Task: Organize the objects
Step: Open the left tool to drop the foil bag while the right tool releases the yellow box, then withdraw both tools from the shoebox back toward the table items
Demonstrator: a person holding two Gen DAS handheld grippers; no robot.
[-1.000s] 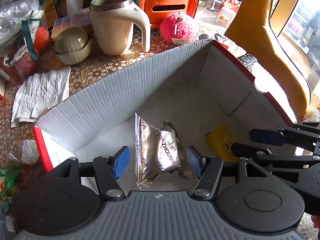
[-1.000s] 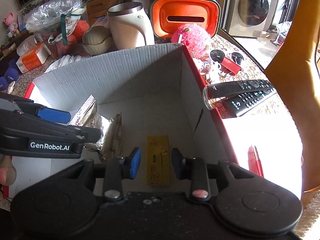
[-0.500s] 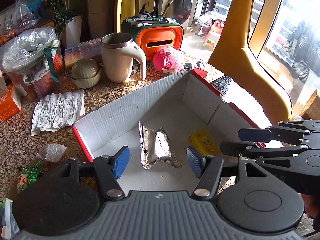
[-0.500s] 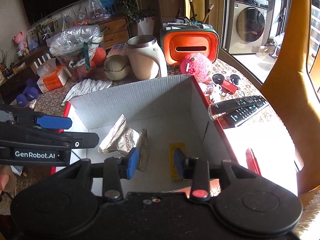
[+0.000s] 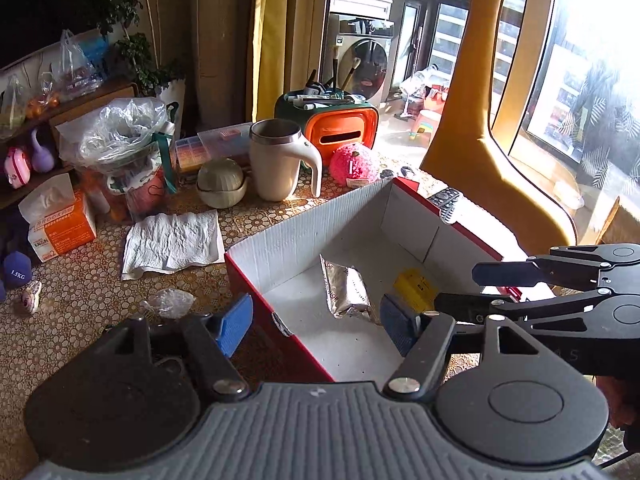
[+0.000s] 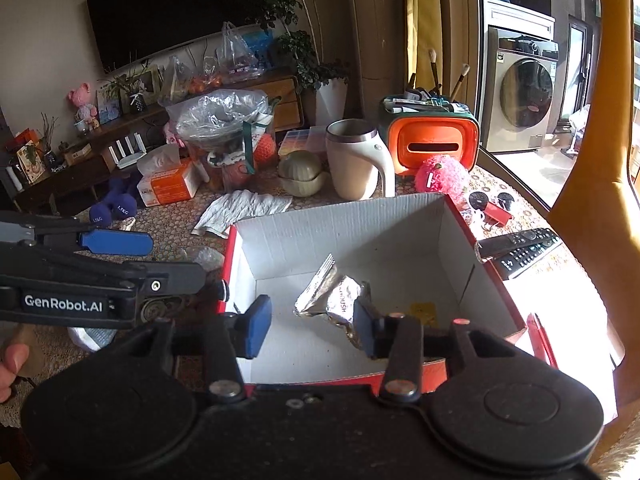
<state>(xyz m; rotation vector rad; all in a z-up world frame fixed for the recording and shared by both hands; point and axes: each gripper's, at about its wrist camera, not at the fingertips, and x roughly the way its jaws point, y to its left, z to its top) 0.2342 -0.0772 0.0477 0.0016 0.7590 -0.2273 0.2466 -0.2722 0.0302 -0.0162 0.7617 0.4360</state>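
A red cardboard box (image 5: 304, 236) (image 6: 344, 216) with a white inside stands on the patterned table. On its floor lie a silver foil packet (image 5: 346, 292) (image 6: 332, 298) and a flat yellow packet (image 5: 416, 286) (image 6: 424, 310). My left gripper (image 5: 316, 326) hangs above the box's near left corner, its jaws opening with nothing between them. My right gripper (image 6: 308, 330) hovers over the box's near edge, its jaws also opening and empty. Each gripper shows at the side of the other's view, the right gripper (image 5: 496, 284) and the left gripper (image 6: 132, 256).
Behind the box stand a cream mug (image 5: 280, 160), a round lidded bowl (image 5: 220, 180), a pink fuzzy ball (image 5: 354, 164) and an orange holder (image 5: 344, 132). A white cloth (image 5: 172, 240) and tissue box (image 5: 60, 224) lie left. Remotes (image 6: 520, 246) lie right, beside a yellow chair (image 5: 480, 140).
Both grippers rose and drew back from inside the box, so the box looks smaller and more of the room shows. Both sets of jaws widened. The two packets stayed on the box floor.
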